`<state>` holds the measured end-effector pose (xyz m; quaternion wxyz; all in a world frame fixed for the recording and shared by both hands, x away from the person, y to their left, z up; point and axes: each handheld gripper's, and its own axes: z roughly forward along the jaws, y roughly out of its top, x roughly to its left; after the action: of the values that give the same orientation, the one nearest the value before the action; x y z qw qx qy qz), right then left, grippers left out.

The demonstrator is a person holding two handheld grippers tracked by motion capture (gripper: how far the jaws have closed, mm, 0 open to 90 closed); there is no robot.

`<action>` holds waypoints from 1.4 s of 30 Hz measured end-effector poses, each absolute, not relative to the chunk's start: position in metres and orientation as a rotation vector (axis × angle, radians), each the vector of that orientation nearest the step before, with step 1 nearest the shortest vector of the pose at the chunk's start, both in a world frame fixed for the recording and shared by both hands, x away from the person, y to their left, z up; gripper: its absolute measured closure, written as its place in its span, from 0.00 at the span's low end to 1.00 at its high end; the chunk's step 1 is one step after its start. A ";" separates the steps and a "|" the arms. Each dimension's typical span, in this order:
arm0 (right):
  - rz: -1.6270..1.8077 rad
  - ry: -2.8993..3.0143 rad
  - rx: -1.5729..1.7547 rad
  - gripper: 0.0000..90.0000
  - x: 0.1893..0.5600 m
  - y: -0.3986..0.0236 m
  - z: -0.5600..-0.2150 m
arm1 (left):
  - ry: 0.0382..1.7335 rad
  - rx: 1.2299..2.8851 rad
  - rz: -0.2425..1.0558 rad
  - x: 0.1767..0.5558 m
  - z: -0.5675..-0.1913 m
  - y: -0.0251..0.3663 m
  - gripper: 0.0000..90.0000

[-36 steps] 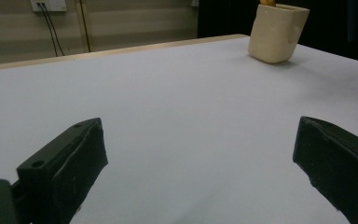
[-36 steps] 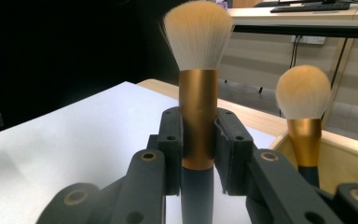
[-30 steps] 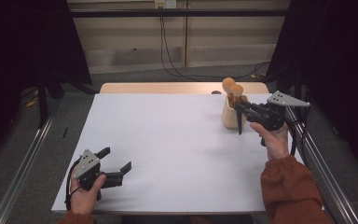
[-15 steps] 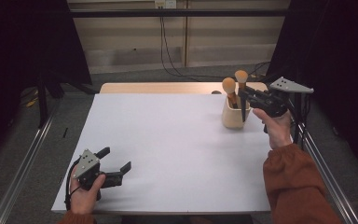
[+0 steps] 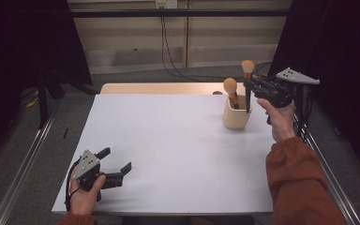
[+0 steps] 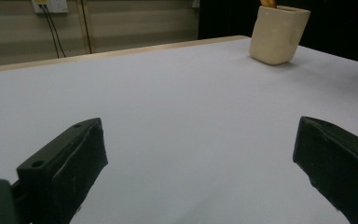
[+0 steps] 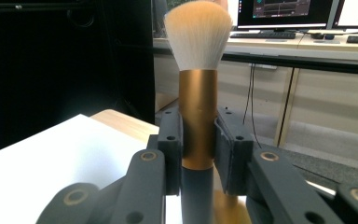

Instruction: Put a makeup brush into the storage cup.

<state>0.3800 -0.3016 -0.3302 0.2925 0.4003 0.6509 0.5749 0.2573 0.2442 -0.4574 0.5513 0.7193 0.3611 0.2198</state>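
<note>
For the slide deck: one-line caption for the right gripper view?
Right gripper clamped on a makeup brush at its gold collar, bristles up, white table below.

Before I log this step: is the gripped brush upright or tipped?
Upright. The brush stands bristles up, clamped at its gold collar by the right gripper, with its dark handle pointing down into the cup.

No legible text or labels anywhere.

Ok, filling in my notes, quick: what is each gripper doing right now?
Left gripper: open, empty, low over the white table.
Right gripper: shut on the black-handled, gold-banded makeup brush, above the cream cup.
</note>
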 end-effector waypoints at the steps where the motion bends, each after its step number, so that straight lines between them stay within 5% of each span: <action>1: 1.528 1.730 1.068 0.83 0.381 -0.303 -0.329 | 0.855 1.701 0.521 0.257 -0.457 0.244 0.03; 18: 1.521 1.653 1.087 0.83 0.407 -0.312 -0.312 | 0.857 1.695 0.536 0.261 -0.457 0.243 0.03; 42: 1.511 1.653 1.142 0.83 0.423 -0.309 -0.355 | 0.862 1.701 0.526 0.261 -0.457 0.244 0.03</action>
<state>0.4231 -0.3088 -0.3552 0.3086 0.4322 0.6253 0.5718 0.2610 0.2444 -0.4571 0.5495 0.7185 0.3640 0.2220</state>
